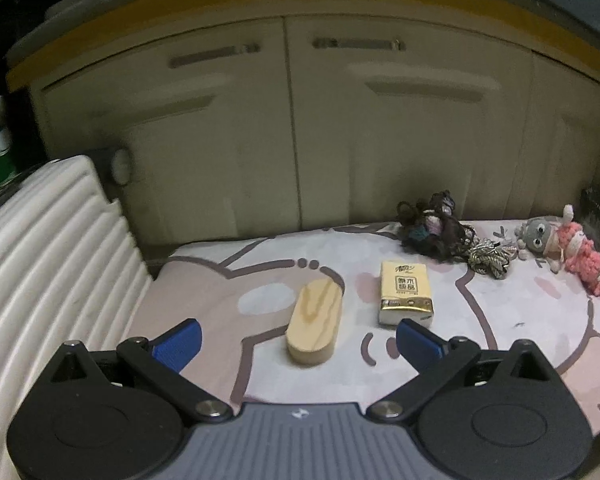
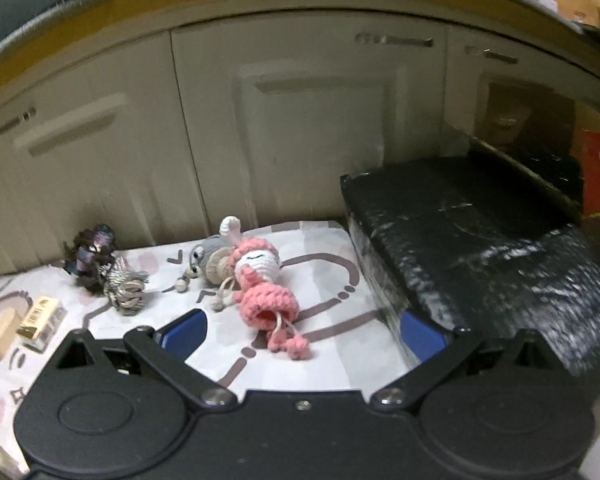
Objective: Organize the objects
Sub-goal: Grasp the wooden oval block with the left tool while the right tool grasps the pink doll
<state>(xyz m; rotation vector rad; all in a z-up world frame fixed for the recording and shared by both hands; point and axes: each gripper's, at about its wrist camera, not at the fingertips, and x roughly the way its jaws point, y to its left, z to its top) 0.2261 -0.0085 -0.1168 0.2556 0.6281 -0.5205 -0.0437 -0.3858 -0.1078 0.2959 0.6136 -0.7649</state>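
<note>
Wooden block [image 1: 315, 321] and tissue pack [image 1: 405, 294] side by side on mat [image 1: 520, 320], block left. Behind and right of pack: yarn bundle [image 1: 436, 228], then tassel [image 1: 490, 258], then crochet doll [image 1: 564, 246] toward right edge. Cabinet doors [image 1: 292, 120] behind mat. Ribbed case [image 1: 40, 264] left of mat; bin [image 2: 480, 240] right of mat.

Pink crochet doll [image 2: 260, 280], yellow tissue pack [image 1: 406, 294], perhaps pale-grained wooden block [image 1: 315, 322].

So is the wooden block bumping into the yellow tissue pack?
Apart. In the left wrist view, a strip of the printed cloth shows plainly between the wooden block and the yellow tissue pack.
</note>
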